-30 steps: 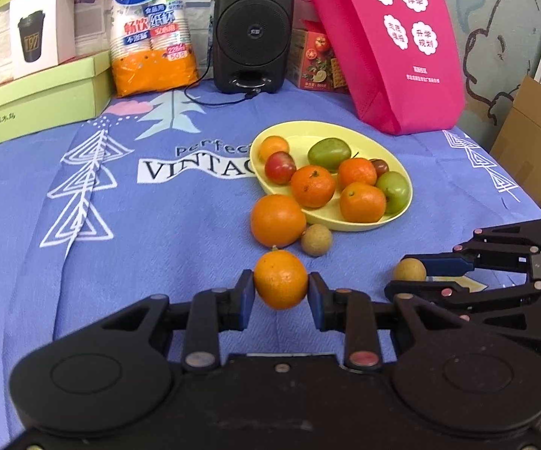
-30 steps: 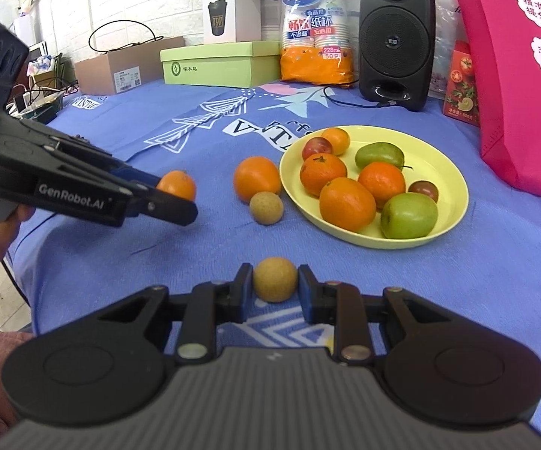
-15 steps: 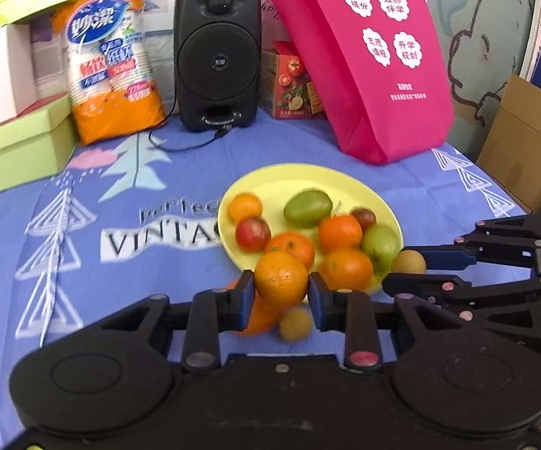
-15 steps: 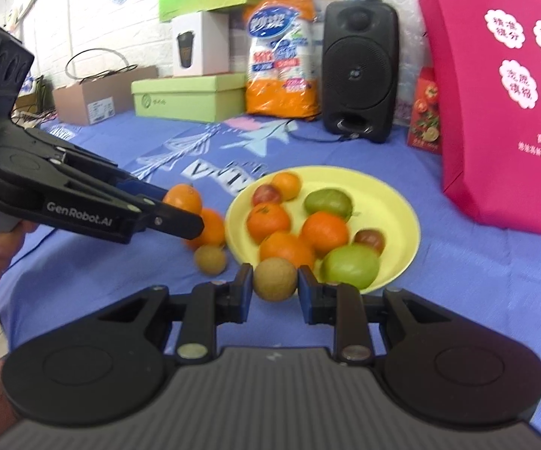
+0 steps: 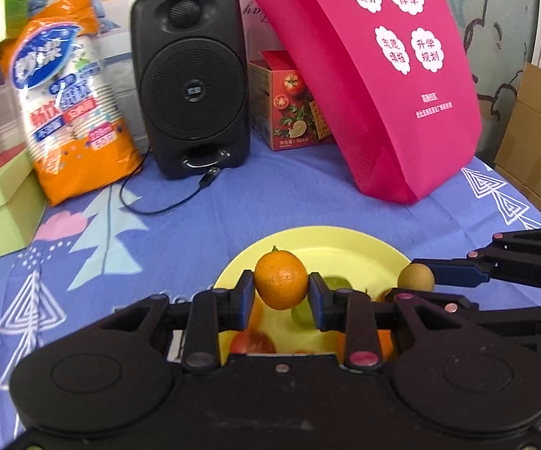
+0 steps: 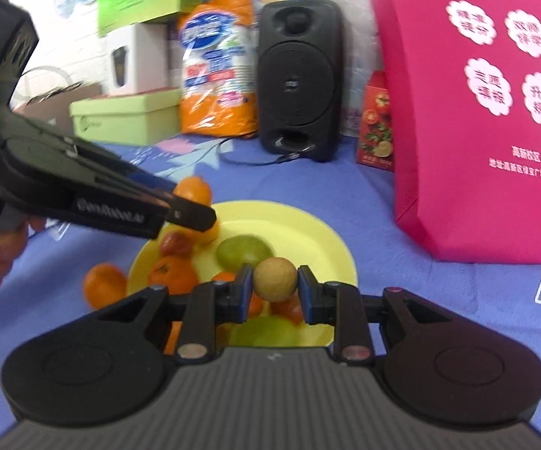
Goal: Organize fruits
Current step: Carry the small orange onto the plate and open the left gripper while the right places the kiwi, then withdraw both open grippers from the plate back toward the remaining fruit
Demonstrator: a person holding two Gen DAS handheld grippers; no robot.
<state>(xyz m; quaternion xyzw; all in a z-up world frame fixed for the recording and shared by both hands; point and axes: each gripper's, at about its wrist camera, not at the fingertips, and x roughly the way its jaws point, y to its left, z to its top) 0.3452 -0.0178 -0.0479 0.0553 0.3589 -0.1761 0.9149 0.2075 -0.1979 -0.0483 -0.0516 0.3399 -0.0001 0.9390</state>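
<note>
Both grippers are loaded up right now. The left gripper (image 5: 281, 288) has its jaws closed snug on a small orange (image 5: 281, 284), holding it in the air over the near edge of the yellow plate (image 5: 338, 242), low centre of the left wrist view. The right gripper (image 6: 274, 285) is pinching a round brownish fruit (image 6: 274, 278) the same way, jaws narrowed to just the width of it, and it hangs over the plate too; from the left wrist view that fruit (image 5: 416, 277) shows at the right edge of the plate.

On the plate there's a green fruit (image 6: 244, 251), a dark red one (image 6: 175, 244) and a few more oranges (image 6: 173, 275), partly hidden behind the fingers. One loose orange (image 6: 104, 288) sits on the blue tablecloth (image 5: 203, 221) just off the plate's left rim.

Writing: the left tool's side reads something like "GenRobot.AI" (image 6: 111, 214), smeared by blur. The pink bag (image 5: 375, 75), upper right, has white cloud patches with Chinese characters. The cup pack (image 5: 71, 112), upper left, has a blue logo and "50". Between them a black speaker (image 5: 191, 82) and a box printed with tomatoes (image 5: 293, 112)
</note>
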